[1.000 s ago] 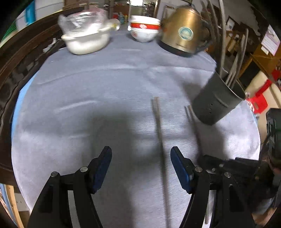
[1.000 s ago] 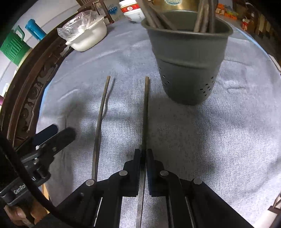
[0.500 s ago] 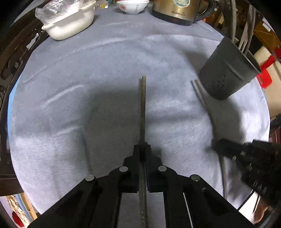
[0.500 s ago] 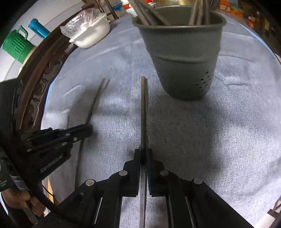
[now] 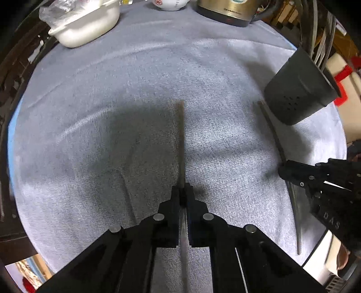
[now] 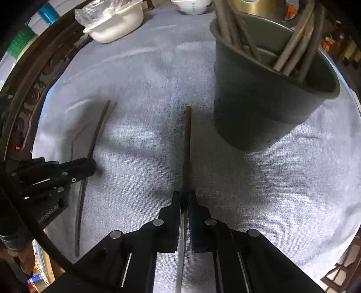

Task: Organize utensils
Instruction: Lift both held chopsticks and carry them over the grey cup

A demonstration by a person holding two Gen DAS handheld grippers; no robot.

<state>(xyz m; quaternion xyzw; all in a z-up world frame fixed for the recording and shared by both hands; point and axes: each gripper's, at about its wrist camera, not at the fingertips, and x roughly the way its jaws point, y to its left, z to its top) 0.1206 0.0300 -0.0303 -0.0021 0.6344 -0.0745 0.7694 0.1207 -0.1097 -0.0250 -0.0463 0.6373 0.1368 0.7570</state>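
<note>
Two loose chopsticks are out on the grey cloth (image 5: 112, 94), each clamped by one gripper. The left gripper (image 5: 182, 191) has its jaws pinched tight on one chopstick (image 5: 181, 139), which points toward the far side. The right gripper (image 6: 185, 198) is closed the same way on the other chopstick (image 6: 187, 139), just left of the dark holder (image 6: 259, 112). About six more sticks stand in that holder. At the far edge sit a white dish (image 5: 90, 27), one bowl (image 5: 170, 4) and a gold kettle (image 5: 227, 11).
</note>
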